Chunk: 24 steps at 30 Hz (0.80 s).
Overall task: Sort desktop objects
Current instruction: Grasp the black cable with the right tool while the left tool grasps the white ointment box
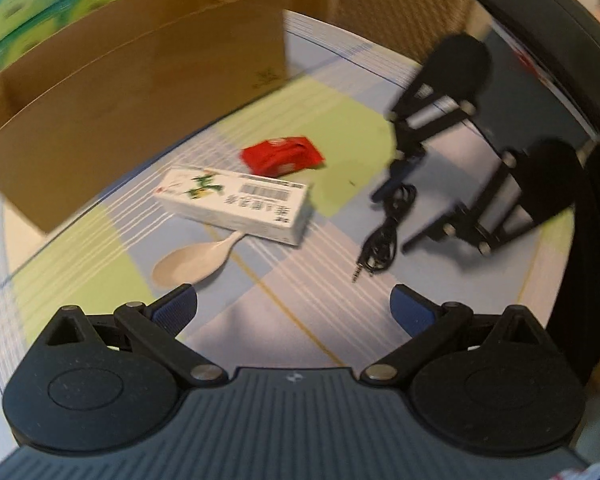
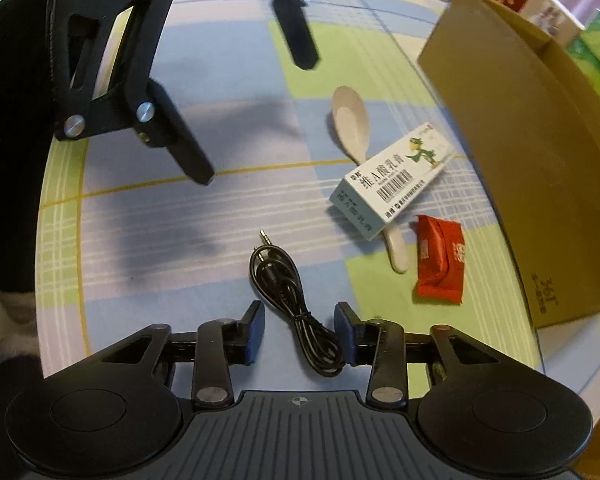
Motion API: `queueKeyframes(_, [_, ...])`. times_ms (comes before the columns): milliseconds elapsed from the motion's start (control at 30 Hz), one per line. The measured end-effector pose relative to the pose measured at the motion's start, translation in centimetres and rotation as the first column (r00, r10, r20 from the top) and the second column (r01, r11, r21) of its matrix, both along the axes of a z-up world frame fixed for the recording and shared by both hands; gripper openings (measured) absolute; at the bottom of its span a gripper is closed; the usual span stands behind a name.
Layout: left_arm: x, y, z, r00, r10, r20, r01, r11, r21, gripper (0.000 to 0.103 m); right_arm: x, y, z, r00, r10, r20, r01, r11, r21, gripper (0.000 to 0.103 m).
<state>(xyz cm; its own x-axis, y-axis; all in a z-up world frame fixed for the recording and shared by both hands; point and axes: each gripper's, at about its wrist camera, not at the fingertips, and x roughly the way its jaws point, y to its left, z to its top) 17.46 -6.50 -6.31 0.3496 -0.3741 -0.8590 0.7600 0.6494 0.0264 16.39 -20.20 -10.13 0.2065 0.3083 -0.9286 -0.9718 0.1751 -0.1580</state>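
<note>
- Left gripper [image 1: 294,304]: black linkage with blue pads, lower edge of the left wrist view; fingers wide apart, nothing between them. In the right wrist view it shows at upper left [image 2: 260,120], hanging above the desk, fingers likewise spread.
- Right gripper [image 2: 300,330]: blue pads apart, straddling one end of the cable bundle, neither pad pressed on it. In the left wrist view it sits at centre right [image 1: 396,220], fingertips down by the cable.
- Coiled black audio cable with jack plug [image 2: 292,304]: bottom centre of the right wrist view, lying on the desk, jack tip pointing up the frame. In the left wrist view [image 1: 384,236] it lies right of centre.
- White rectangular cardboard carton with green print and barcode [image 1: 236,206]: centre of the left wrist view; lying across the spoon handle [image 2: 392,180].
- Cream plastic spoon [image 1: 192,262]: bowl visible below the carton in the left wrist view; only the right wrist view shows both bowl [image 2: 352,124] and the handle end emerging past the carton.
- Red crinkled foil packet [image 1: 284,156]: just above the carton; in the right wrist view [image 2: 440,260] near the box.
- Open brown cardboard box [image 1: 132,92]: upper left of the left wrist view; right side of the right wrist view [image 2: 532,168].
- Desk with green, blue and white checked cloth [image 2: 180,220]: carries all items.
- Green cartons [image 1: 56,4], blurred, behind the box at upper left.
</note>
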Motion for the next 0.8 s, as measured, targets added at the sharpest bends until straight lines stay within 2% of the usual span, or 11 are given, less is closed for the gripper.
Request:
queueKeyframes(133, [0.1,-0.7,-0.7,0.995,-0.097,-0.01,0.097,0.995,0.029,0.101,0.5,0.5,0.0,0.999,0.032,-0.029,-0.032,0.999,-0.02,0.029])
queueKeyframes(267, [0.3,-1.2,-1.2,0.988,-0.155,-0.02,0.155,0.987,0.045,0.101,0.7,0.8,-0.1,0.997,0.036,-0.07,-0.038,0.999,-0.037,0.015])
queueKeyframes(333, [0.5,-1.3,-1.4,0.985,-0.168,-0.027,0.17,0.984,0.048,0.101,0.8,0.9,-0.2,0.996,0.019,-0.082,-0.021,0.999,-0.035,0.013])
queueKeyframes(567, [1.2,-1.3,-1.5,0.992,-0.12,-0.039,0.121,0.992,0.029,0.101,1.1,-0.1,0.1,0.987,-0.13,-0.093,0.131,0.991,0.003,0.011])
queueKeyframes(800, [1.6,-2.1,-1.0,0.997,-0.065,-0.032,0.065,0.998,0.006,0.101,2.3,-2.2,1.1,0.951,-0.303,-0.069,0.305,0.952,0.026,0.01])
